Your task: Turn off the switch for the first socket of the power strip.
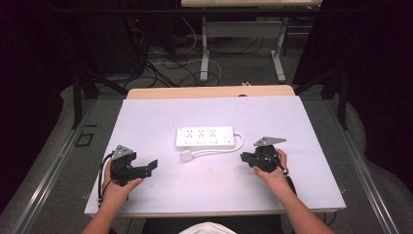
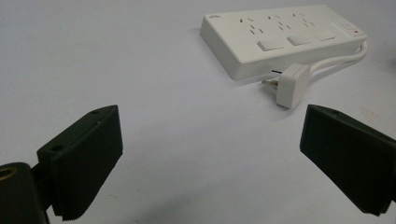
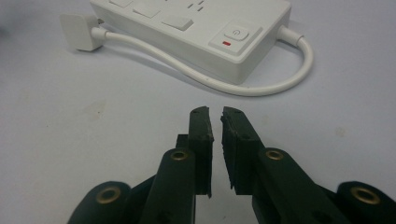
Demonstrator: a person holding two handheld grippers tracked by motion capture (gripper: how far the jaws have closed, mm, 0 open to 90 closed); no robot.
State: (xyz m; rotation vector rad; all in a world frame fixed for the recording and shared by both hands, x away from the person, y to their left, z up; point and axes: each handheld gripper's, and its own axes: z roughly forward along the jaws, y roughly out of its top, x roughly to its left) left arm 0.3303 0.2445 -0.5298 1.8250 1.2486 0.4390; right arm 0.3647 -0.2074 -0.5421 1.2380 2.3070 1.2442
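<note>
Lying mid-table, the white rigid plastic power strip (image 1: pixel 204 137) with 3 outlets is looking light and slippery, best gripped across its long sides, the left gripper (image 2: pixel 210 158) spread nearby, the right gripper (image 3: pixel 216 122) almost pressed together, empty.

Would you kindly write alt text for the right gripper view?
The right gripper, jaws nearly shut on nothing, points at a white power strip on the table. The strip's cord loops back to its plug.
</note>
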